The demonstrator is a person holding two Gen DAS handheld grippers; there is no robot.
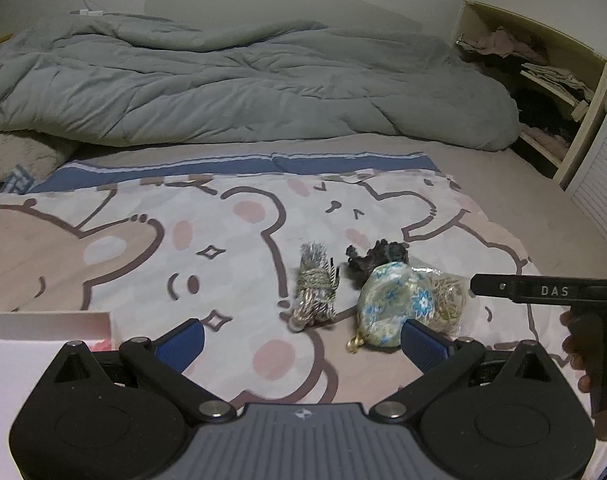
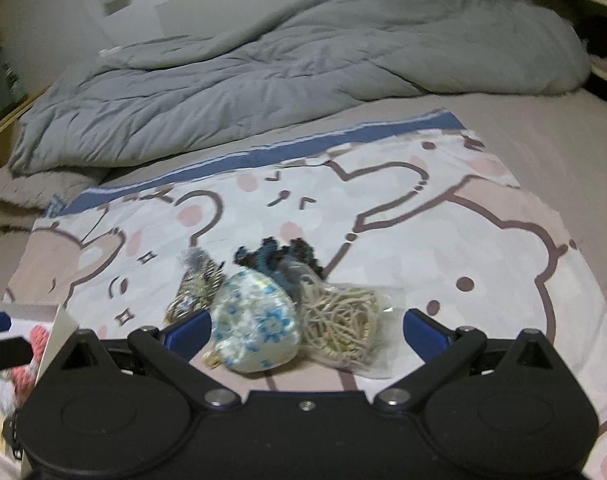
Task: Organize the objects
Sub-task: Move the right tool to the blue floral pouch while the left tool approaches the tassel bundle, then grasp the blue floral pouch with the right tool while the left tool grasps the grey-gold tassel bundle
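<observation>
Several small items lie together on a cartoon bear cloth [image 1: 143, 248]: a floral pouch [image 2: 255, 328], a clear bag of beige cord [image 2: 343, 324], a dark blue beaded piece [image 2: 279, 260] and a bound rope bundle [image 2: 195, 284]. My right gripper [image 2: 305, 332] is open just above the cloth, and the pouch and cord bag sit in front of the gap between its blue fingers. My left gripper [image 1: 303, 344] is open and holds nothing. The rope bundle [image 1: 315, 288] and the pouch [image 1: 391, 304] lie just ahead of it.
A white box [image 2: 59, 320] with a pink item [image 2: 35, 336] inside stands at the near left. A crumpled grey duvet [image 1: 243, 84] covers the far half of the bed. Shelves with clothes [image 1: 543, 80] stand at the right. A hand [image 1: 583, 340] holds the right gripper's handle.
</observation>
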